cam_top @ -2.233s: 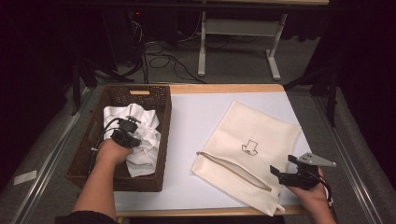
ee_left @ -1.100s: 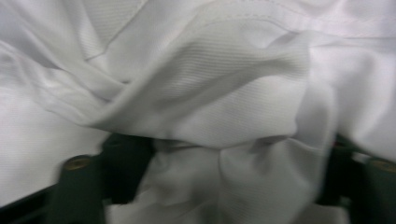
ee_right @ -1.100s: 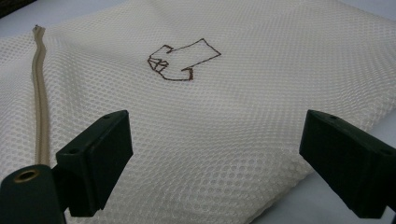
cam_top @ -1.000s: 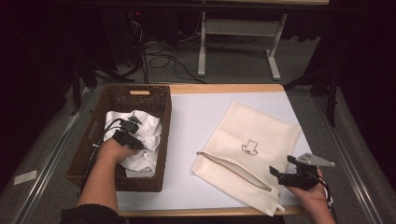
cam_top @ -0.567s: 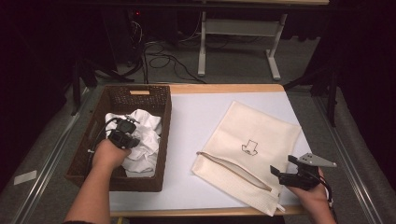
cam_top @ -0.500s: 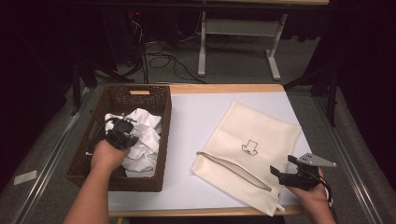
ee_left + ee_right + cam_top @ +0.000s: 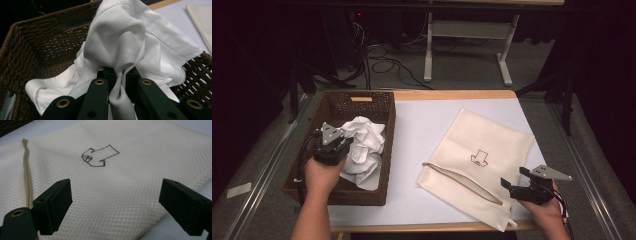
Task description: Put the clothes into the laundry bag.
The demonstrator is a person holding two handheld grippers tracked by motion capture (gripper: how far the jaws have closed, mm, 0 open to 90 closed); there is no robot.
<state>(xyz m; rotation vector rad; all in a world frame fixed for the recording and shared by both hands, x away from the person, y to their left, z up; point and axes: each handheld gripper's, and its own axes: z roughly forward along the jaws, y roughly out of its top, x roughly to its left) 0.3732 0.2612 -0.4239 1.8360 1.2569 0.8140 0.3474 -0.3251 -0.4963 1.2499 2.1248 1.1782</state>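
Note:
A crumpled white cloth (image 7: 364,145) lies in a brown woven basket (image 7: 379,107) at the table's left. My left gripper (image 7: 343,145) is shut on a fold of that white cloth (image 7: 120,47), which bunches up between its black jaws and lifts off the basket (image 7: 30,50) floor. A cream mesh bag (image 7: 484,152) with a zipper along its near edge and a small brown emblem lies flat at the right. My right gripper (image 7: 508,186) hovers open at the bag's near right corner. In the right gripper view its jaws stand wide apart over the mesh bag (image 7: 120,177), nothing between them.
The table top (image 7: 422,125) is white with a wooden rim. Beyond the far edge stand a white metal frame (image 7: 467,35) and loose cables (image 7: 382,55) on a dark floor. Grey rails run along both sides of the table.
My left gripper closed on the white cloth and rose, drawing back toward the basket's left side with the cloth pulled up. My right gripper has stayed where it was, open.

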